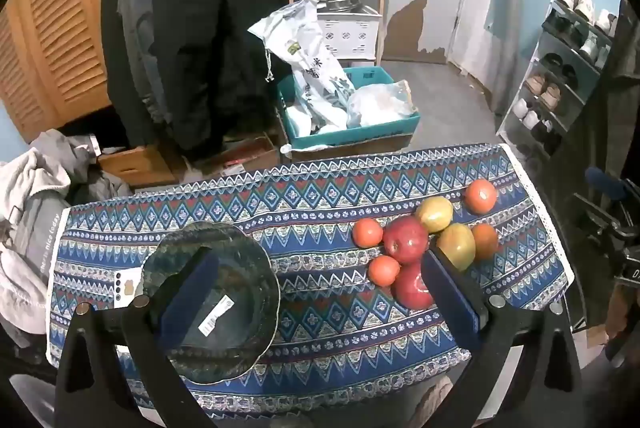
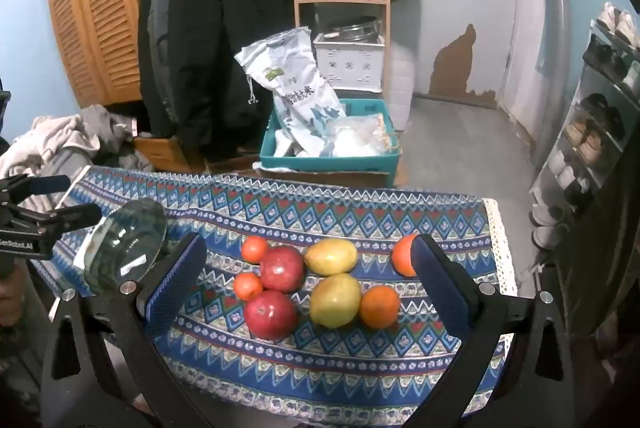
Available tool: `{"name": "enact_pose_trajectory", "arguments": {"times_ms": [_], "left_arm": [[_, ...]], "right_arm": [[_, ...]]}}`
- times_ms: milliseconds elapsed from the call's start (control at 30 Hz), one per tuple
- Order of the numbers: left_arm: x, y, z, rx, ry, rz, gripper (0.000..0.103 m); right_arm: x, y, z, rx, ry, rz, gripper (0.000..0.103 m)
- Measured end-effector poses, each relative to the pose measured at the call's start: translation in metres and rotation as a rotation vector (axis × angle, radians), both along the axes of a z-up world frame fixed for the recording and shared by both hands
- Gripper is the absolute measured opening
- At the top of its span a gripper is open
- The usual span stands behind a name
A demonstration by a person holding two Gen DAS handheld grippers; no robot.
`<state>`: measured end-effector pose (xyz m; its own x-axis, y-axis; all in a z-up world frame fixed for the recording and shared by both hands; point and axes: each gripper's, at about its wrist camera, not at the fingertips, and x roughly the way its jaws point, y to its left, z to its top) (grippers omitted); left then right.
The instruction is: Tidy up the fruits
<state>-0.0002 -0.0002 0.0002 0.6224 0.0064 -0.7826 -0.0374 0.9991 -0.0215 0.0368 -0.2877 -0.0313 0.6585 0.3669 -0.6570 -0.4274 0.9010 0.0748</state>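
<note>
1. We see the table [image 2: 320, 368], spread with a blue patterned cloth; it is the landmark for every place below.
2. Our left tool [image 1: 320, 292] hangs over the table's near left part with its jaws spread wide and nothing pinched between them.
3. Our right tool [image 2: 306, 280] hangs over the table's near middle, jaws likewise spread wide, the fruit pile showing in the gap but untouched by the pads.
4. A clear glass plate [image 1: 256, 268] lies on the table's left part, a white label stuck to it; in the left wrist view one pad of the left tool stands in front of it.
5. Two red apples [image 2: 271, 314] lie in the middle-right part of the table, one behind the other and touching.
6. Two yellow-green mangoes [image 2: 335, 300] lie just to the right of the apples, one nearer, one farther back.
7. One orange [image 2: 379, 306] rests against the near mango's right side; another orange [image 1: 480, 195] lies apart toward the table's far right corner.
8. Two small tangerines [image 2: 248, 286] sit on the left side of the apples, well apart from the plate.
</note>
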Motion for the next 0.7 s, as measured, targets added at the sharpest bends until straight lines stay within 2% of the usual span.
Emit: {"name": "enact_pose_trajectory", "arguments": {"times_ms": [233, 700], "left_arm": [[-0.002, 0.003, 0.002, 0.01, -0.007, 0.001, 0.102], [-0.003, 0.003, -0.001, 0.018, -0.01, -0.004, 0.102]], "right_arm": [[0.006, 0.0, 0.0, -0.013, 0.025, -0.015, 0.1], [-0.004, 0.005, 0.002, -0.012, -0.01, -0.01, 0.1]]}}
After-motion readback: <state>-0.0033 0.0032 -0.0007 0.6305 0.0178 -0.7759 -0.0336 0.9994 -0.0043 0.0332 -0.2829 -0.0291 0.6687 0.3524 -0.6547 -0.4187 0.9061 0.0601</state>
